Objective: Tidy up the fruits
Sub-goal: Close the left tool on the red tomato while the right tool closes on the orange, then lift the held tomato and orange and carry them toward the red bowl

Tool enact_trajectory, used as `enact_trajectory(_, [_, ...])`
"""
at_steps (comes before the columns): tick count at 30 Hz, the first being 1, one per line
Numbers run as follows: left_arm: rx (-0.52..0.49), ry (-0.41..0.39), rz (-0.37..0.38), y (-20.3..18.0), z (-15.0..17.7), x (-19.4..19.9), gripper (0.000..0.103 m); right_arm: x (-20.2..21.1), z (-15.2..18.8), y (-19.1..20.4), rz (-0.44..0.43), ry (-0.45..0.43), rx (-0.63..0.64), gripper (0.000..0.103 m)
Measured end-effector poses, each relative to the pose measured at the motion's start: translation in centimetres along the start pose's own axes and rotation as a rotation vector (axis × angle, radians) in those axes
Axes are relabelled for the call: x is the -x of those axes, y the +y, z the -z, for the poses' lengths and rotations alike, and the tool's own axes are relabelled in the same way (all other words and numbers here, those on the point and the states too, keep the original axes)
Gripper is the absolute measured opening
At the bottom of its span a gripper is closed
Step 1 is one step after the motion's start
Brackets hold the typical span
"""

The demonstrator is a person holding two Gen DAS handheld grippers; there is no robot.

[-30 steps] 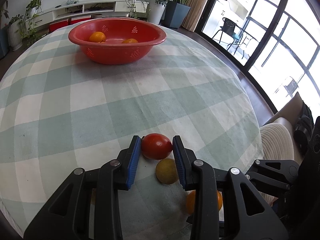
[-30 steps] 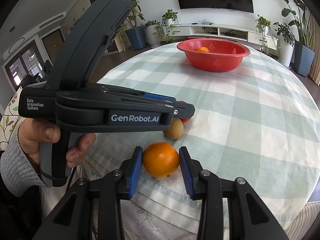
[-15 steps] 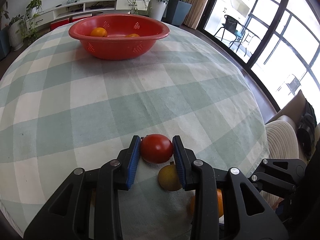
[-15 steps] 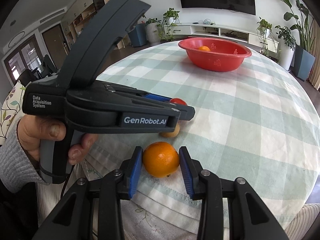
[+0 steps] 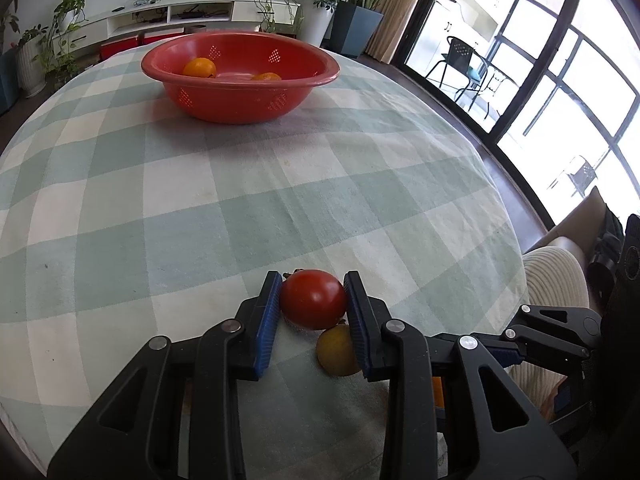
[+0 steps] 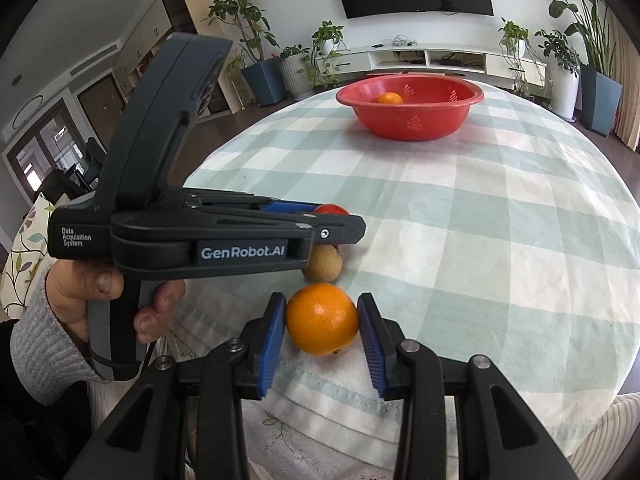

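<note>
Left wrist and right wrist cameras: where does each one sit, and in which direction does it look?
Left wrist: sits on the left gripper, looks along its fingers across the table to the red bowl; a tomato is between the pads.
Right wrist: sits on the right gripper around an orange, faces the same bowl; the person's left hand shows.
Shared: bowl, tomato, yellow-brown fruit.

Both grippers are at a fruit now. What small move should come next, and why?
Probably lift the left gripper straight up with the red fruit. Its pads already press both sides of the fruit, while the right gripper shows a small gap beside the orange. The red bowl stands far across the table.
</note>
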State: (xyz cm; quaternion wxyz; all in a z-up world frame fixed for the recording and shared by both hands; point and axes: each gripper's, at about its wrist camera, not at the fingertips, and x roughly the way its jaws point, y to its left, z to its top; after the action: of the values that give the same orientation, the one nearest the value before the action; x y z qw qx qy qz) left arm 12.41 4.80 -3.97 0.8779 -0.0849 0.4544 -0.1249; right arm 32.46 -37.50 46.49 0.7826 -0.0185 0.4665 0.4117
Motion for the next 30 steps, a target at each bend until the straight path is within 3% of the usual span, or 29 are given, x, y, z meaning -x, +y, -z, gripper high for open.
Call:
enact_trajectory(18, [0.021, -0.033, 0.013, 0.7, -0.4, 1.5, 0.030, 0.6, -0.4, -1.4, -0.053, -0.034, -0.075, 0.039])
enact_trajectory(30, [0.014, -0.063, 0.011, 0.8, -1.3, 2.7, 0.030, 1.5, -2.8, -2.8, -0.072, -0.085, -0.121, 0.040])
